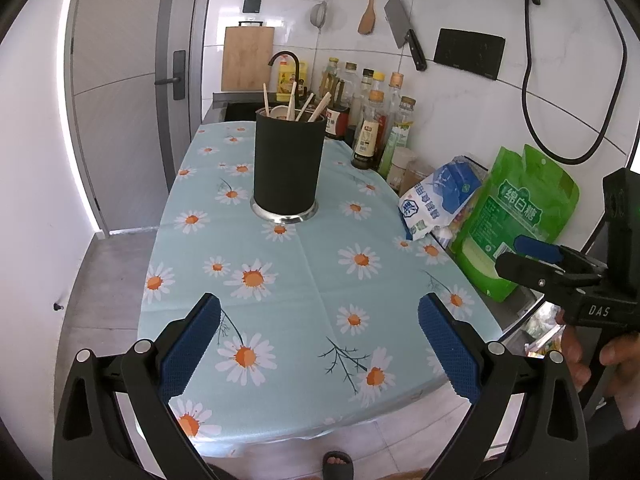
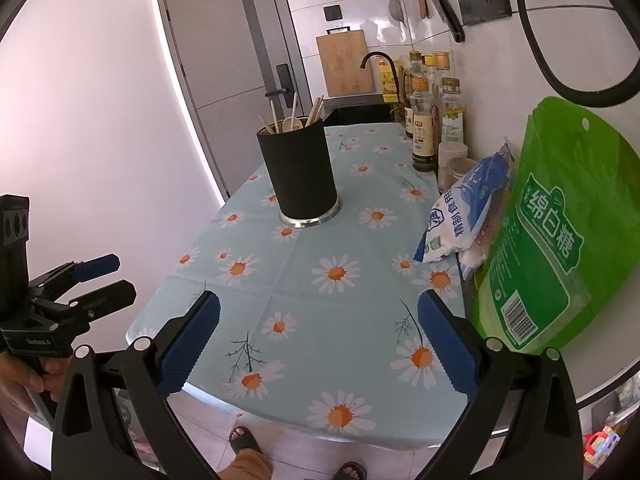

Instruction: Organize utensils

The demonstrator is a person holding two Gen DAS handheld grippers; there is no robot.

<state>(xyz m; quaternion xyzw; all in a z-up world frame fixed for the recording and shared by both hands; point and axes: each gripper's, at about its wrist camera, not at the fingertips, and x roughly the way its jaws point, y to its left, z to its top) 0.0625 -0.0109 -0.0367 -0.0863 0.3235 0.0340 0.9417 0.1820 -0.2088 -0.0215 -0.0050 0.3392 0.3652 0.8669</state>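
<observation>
Black utensil holder (image 1: 287, 164) stands upright at frame centre on the daisy-print tabletop (image 1: 320, 280) — wooden utensils (image 1: 304, 106) inside; left hand-held gripper (image 1: 320, 344) and right hand-held gripper (image 2: 319, 342) both gape, empty.

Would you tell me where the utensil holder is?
The utensil holder stands upright mid-tablecloth in both views, left of the bottles.

A tall black utensil holder (image 1: 287, 168) with a shiny metal base stands upright on the surface, straight ahead of the left gripper (image 1: 320, 344) and well apart from it. Wooden chopsticks (image 1: 265, 98) and a pale spoon (image 1: 279, 112) stick out of its open top, leaning at various angles.
</observation>
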